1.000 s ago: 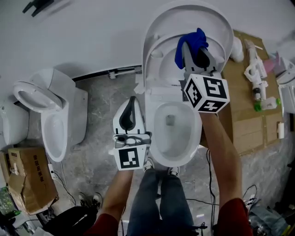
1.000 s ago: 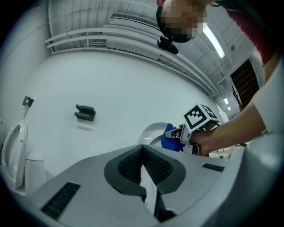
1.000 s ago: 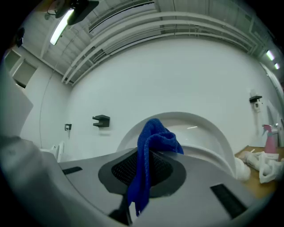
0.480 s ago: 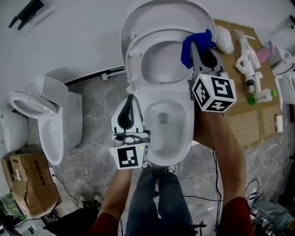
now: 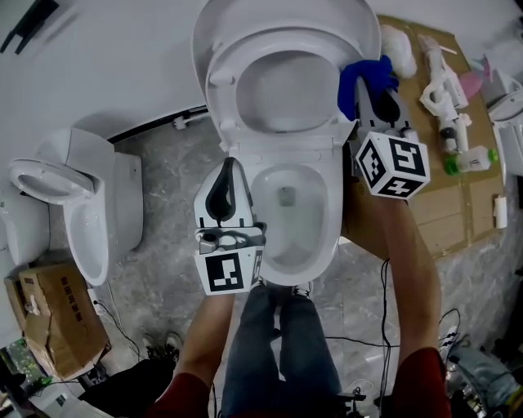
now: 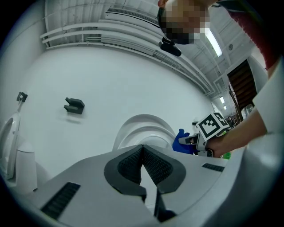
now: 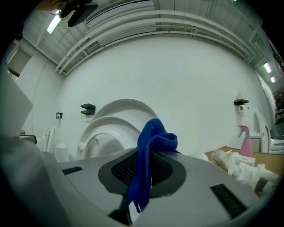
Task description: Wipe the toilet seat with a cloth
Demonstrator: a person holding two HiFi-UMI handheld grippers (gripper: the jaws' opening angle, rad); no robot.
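1. The toilet's seat point(image 5: 231, 106) stands raised against the lid point(image 5: 286, 20), above the open bowl point(image 5: 331, 214).
2. The right gripper point(image 5: 369, 88) is at the seat's right edge, its jaws clenched on a blue cloth point(image 5: 365, 73).
3. In the right gripper view the cloth point(image 7: 148, 142) loops over the jaw tips and hangs down between the pads point(image 7: 122, 168). The seat shows behind it, to the left.
4. The cloth seems just beside the seat's rim. The head view is too steep to tell whether they touch.
5. The left gripper point(image 5: 230, 167) is by the bowl's left rim and points toward the wall. In its own view the pads point(image 6: 126, 166) meet at their tips with nothing between them.
6. A second toilet point(image 5: 90, 212) stands well apart on the left.
7. Cardboard point(image 5: 441, 212) lies on the floor to the right.
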